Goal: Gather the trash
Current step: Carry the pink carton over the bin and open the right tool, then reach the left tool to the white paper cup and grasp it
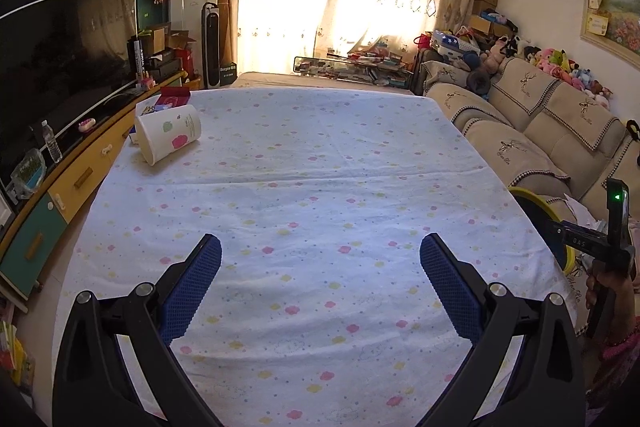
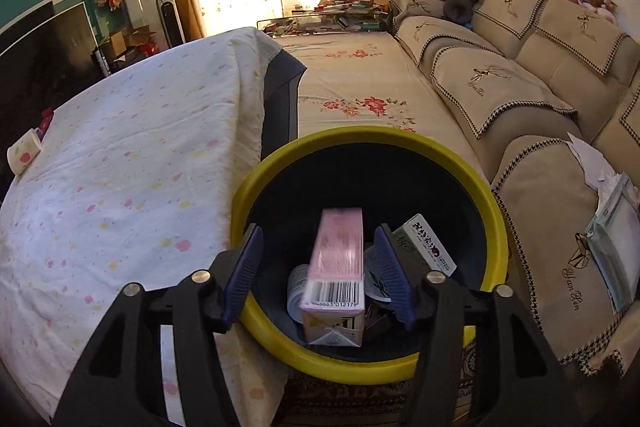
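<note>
A white paper cup [image 1: 168, 138] with pink and green prints lies on its side at the far left of the table; it also shows in the right wrist view [image 2: 25, 151]. My left gripper [image 1: 320, 255] is open and empty above the table's near part. My right gripper [image 2: 318, 247] is open above a yellow-rimmed dark bin [image 2: 460, 171]. A pink carton [image 2: 338, 267] with a barcode is between the open fingers, blurred, not touching either pad. A white box [image 2: 430, 247] and a can [image 2: 298, 287] lie inside the bin.
The table carries a white flowered cloth [image 1: 320, 167]. A red item [image 1: 174, 95] lies behind the cup. A TV and low cabinet [image 1: 88, 171] stand left. A beige sofa [image 2: 520, 87] runs along the right, with papers [image 2: 612, 227] on it. The bin's rim shows at the table's right [image 1: 532, 195].
</note>
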The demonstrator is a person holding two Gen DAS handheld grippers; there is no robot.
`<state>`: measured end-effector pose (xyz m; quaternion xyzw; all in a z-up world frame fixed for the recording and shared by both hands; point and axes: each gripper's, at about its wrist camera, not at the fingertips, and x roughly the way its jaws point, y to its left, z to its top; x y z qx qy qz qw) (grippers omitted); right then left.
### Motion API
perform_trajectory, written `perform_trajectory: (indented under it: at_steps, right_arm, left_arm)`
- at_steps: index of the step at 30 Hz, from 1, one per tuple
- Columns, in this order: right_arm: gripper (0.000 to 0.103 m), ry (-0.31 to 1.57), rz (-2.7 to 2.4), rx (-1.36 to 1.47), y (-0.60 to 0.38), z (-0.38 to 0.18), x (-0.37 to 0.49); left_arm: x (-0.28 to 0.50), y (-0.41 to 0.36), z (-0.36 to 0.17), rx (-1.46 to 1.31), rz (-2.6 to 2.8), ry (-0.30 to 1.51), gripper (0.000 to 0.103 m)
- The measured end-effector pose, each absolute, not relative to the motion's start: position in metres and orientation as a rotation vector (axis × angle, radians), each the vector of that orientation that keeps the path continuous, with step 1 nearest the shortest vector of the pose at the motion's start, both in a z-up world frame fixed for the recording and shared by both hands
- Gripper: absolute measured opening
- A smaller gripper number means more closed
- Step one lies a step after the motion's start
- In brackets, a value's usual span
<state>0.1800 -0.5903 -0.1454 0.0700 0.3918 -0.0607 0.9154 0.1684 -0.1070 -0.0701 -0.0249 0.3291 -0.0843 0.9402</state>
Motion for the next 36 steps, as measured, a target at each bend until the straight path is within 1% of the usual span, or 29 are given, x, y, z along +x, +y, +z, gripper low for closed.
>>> perform_trajectory:
  at_steps: [6,13,22,28,32,36]
  right_arm:
    - [0.057,0.801,-0.127,0.161,-0.591,-0.144,0.183]
    - [0.059,0.815,-0.1,0.16,-0.576,-0.146,0.19]
    - [0.06,0.806,-0.067,0.159,-0.56,-0.141,0.199]
    - [0.061,0.789,-0.076,0.168,-0.557,-0.131,0.201]
    - [0.062,0.786,-0.084,0.171,-0.555,-0.126,0.204]
    - [0.062,0.793,-0.09,0.17,-0.553,-0.125,0.208]
  left_arm:
    - [0.182,-0.089,-0.076,-0.062,-0.123,0.683,0.098]
    - [0.213,-0.049,-0.083,-0.095,-0.053,0.711,0.098]
    - [0.291,0.0,-0.088,-0.05,0.004,0.763,0.098]
    - [0.345,0.035,-0.103,-0.091,0.027,0.829,0.097]
    - [0.376,0.051,-0.116,-0.11,0.06,0.868,0.089]
    - [0.395,0.058,-0.126,-0.144,0.047,0.896,0.074]
